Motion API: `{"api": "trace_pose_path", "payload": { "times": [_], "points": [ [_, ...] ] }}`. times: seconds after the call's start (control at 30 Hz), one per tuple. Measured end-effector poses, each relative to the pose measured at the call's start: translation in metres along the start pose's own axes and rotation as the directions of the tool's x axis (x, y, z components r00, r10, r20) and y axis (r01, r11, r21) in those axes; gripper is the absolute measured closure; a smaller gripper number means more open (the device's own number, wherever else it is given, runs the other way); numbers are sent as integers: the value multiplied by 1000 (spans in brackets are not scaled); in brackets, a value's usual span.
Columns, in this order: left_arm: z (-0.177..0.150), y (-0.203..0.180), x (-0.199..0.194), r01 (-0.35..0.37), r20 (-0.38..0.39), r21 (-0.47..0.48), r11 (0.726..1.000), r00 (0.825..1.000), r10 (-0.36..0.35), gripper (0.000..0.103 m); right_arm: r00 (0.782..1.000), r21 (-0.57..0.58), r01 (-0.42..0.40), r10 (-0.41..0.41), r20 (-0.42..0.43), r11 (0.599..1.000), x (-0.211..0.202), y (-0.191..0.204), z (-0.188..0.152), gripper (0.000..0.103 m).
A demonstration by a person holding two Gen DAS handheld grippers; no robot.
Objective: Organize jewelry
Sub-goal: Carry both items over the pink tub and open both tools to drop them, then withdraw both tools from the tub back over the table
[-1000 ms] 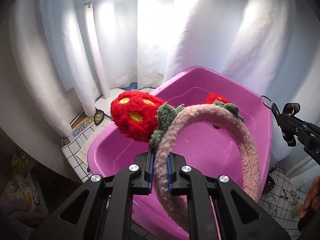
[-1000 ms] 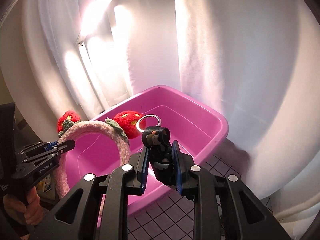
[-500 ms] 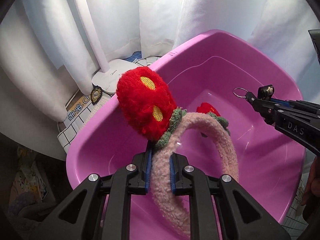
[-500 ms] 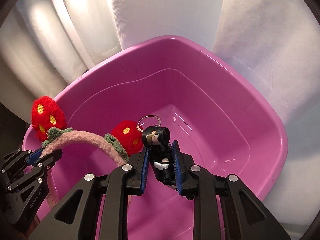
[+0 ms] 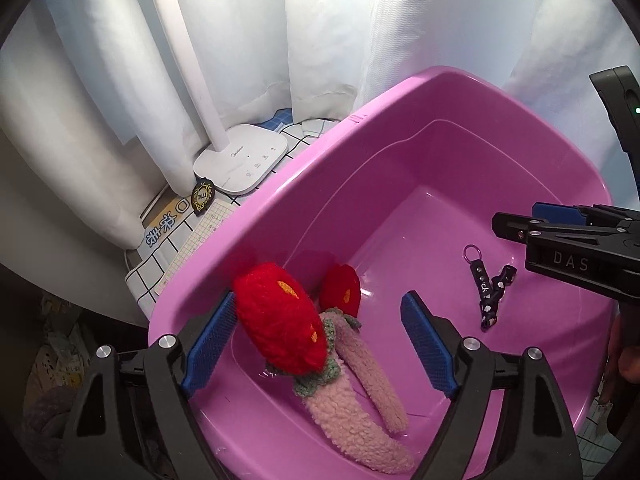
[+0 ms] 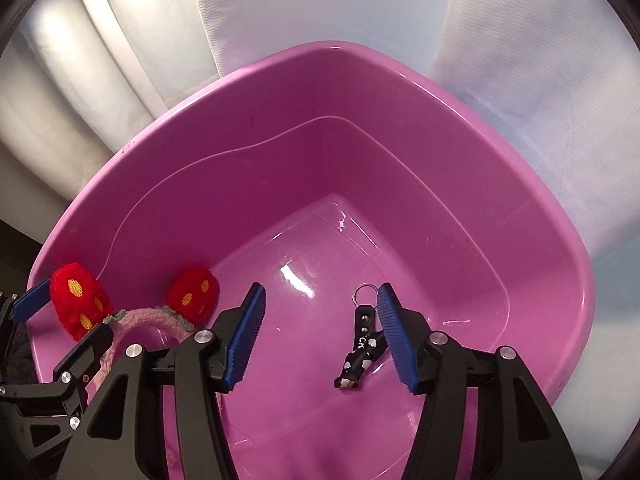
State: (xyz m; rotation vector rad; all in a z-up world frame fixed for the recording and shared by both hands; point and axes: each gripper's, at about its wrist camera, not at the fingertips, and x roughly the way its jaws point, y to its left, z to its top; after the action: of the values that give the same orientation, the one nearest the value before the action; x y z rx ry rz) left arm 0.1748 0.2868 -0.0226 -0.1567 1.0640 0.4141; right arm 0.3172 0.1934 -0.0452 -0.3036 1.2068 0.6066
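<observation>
Both drops done: left gripper opening, headband released beneath; right gripper opening, keychain loose in basin.

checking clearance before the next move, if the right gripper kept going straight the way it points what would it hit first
Probably the bare floor of the pink basin. The right gripper points steeply down into it, jaws opening with nothing between the pads. The black keychain lies just inside the right-hand finger, so that finger might graze it; depth is unclear.
</observation>
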Motion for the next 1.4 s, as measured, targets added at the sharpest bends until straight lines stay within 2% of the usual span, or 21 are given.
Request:
{"api": "trace_pose_path", "payload": {
  "times": [0.23,0.83,1.17,1.33,1.4],
  "points": [
    [0,3,-6,-2,4,-21,1000,1000,2,16,1000,13,-8,8,12,1000,-4,-6,-2,47],
    [-16,10,-44,9,54,-74,997,999,-5,15,995,12,-26,25,95,1000,-60,0,-32,46],
    [-39,5,-80,18,95,-82,997,995,-10,15,984,9,-42,40,174,999,-107,2,-72,42],
    [-58,-4,-103,27,118,-71,997,993,-18,14,974,24,-59,53,219,998,-138,-8,-105,42],
    [-66,-9,-114,30,129,-61,998,991,-22,14,970,38,-66,56,236,997,-151,-14,-121,38]
  ]
}}
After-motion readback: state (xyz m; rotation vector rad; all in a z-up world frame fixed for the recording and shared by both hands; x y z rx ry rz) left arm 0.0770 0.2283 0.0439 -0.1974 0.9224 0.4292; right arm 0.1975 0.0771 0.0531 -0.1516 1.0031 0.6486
